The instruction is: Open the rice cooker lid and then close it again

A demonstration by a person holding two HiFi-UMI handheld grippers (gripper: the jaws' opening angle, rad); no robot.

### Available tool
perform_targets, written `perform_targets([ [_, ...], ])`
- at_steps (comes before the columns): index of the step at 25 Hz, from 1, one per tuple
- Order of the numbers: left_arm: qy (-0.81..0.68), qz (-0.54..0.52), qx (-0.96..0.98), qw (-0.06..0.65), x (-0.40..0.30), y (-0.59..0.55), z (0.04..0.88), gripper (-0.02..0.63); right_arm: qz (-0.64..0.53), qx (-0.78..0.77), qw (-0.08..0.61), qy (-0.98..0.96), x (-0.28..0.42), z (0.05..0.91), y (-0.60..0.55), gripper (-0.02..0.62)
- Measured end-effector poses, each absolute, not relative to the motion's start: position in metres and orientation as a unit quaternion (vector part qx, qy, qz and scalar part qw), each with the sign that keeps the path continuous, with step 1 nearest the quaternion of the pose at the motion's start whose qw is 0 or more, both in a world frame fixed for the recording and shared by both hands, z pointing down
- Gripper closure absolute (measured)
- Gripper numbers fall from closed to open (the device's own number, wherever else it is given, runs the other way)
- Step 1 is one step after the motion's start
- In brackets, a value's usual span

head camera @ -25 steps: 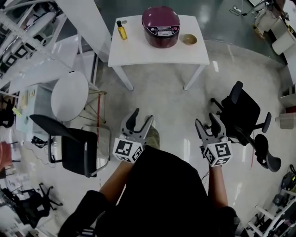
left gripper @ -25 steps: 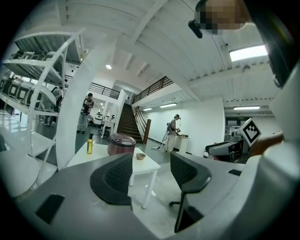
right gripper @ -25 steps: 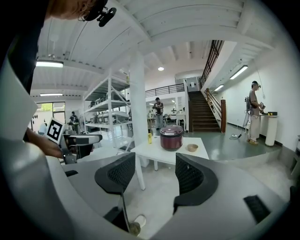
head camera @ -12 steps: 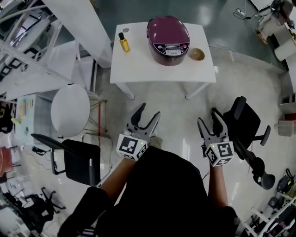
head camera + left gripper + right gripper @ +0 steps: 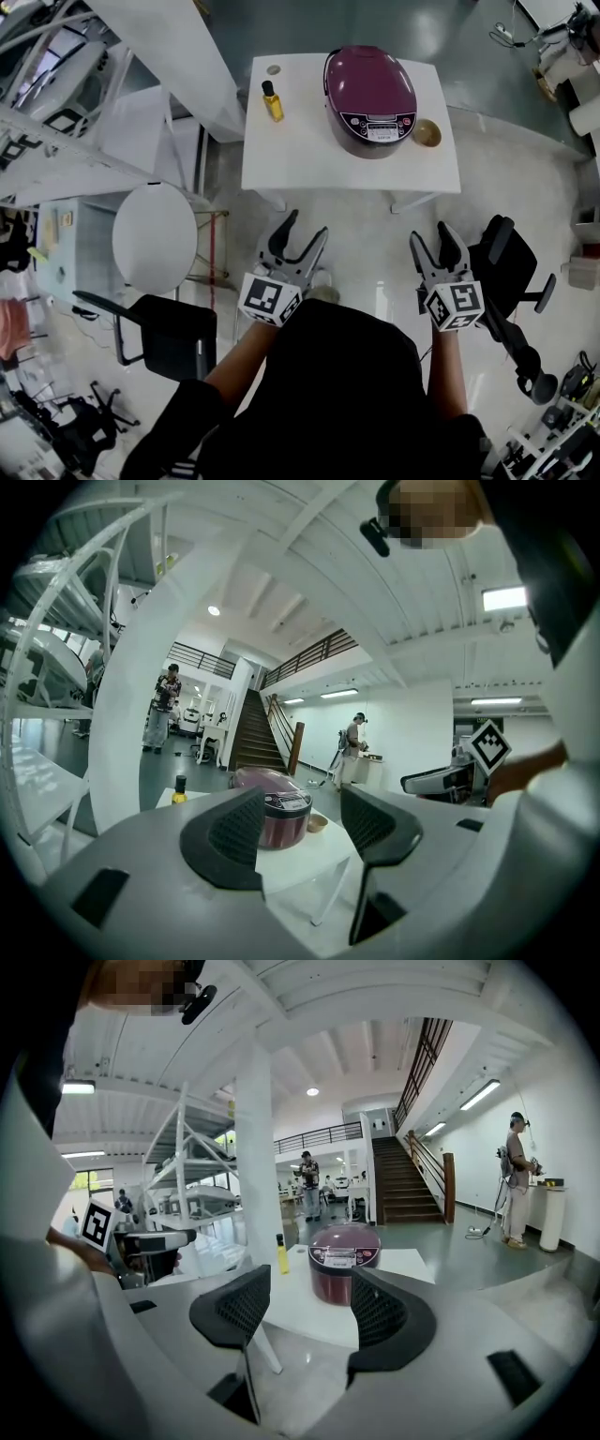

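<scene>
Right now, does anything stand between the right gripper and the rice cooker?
Nothing visible does. Between the right gripper and the rice cooker lie only floor and the front of the table. The bottle stands left of the cooker, the bowl right of it.

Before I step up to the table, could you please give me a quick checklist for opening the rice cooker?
Rice cooker lid shut, ready to open: ok.
Left gripper open, empty: ok.
Right gripper open, empty: ok.
Grippers within reach of cooker: not ok, both short of the table.
Bottle apart from cooker: ok.
Bowl clear of cooker: cannot tell, it sits close beside it.
</scene>
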State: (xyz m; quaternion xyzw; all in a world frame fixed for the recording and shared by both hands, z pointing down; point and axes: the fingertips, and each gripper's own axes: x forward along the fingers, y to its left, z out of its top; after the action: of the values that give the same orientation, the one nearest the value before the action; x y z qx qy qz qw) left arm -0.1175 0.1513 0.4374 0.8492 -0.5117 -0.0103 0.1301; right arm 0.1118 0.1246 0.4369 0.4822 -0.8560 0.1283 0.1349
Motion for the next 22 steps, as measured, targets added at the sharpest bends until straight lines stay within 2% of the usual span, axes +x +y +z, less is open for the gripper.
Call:
perform_targets([
  [11,-0.506,-0.023,0.85,0.143,-0.14,0.122,0.445,0.373,0.12,0.516,0.137,-0.837,0.099,0.439,0.099,0.359],
  [22,-0.536,-0.021,0.831,0.146,-0.146,0.107,0.453,0.373,0.121,0.469,0.139,-0.864,0.081,0.451,0.064,0.359],
])
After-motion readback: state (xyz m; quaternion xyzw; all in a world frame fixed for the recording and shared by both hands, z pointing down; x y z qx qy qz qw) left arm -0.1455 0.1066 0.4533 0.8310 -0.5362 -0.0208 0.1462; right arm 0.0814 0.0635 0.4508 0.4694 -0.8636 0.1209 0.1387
